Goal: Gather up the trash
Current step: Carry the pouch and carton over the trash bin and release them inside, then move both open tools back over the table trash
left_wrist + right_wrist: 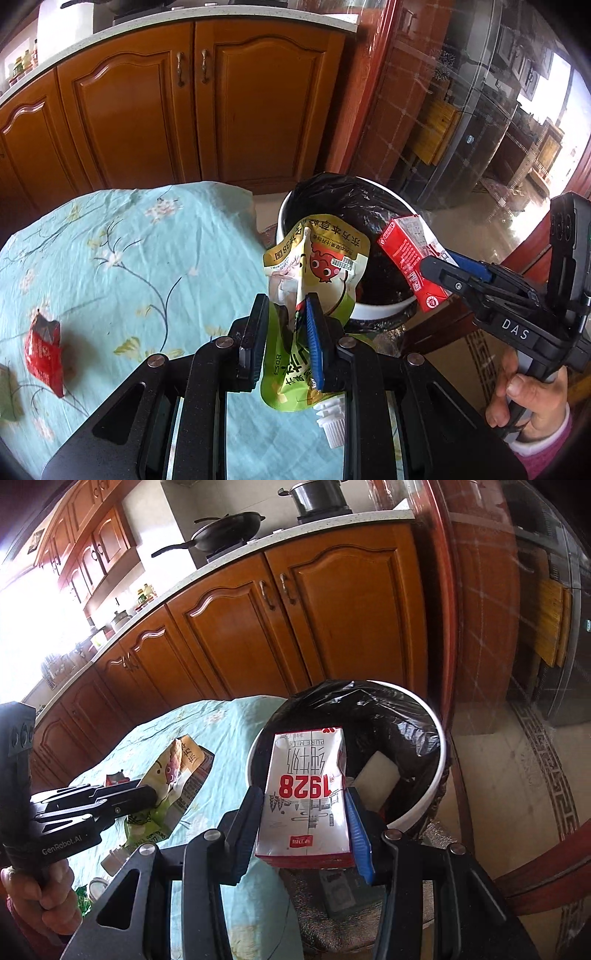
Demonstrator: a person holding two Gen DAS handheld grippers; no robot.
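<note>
My left gripper [286, 301] is shut on a green and yellow juice pouch [325, 266] with a white spout, held at the near rim of the white trash bin [369, 312] lined with a black bag. My right gripper [304, 794] is shut on a red and white milk carton [306, 794], held over the bin's [417, 805] near rim. The carton [406, 262] and right gripper [439, 267] also show in the left wrist view, over the bin's right side. The left gripper [147, 795] with the pouch [173, 771] shows in the right wrist view.
The table has a light blue floral cloth [122, 258]. A red crumpled wrapper [44, 350] lies on it at the left. A white item [378, 775] lies inside the bin. More small trash [110, 860] lies on the cloth. Wooden kitchen cabinets [184, 103] stand behind.
</note>
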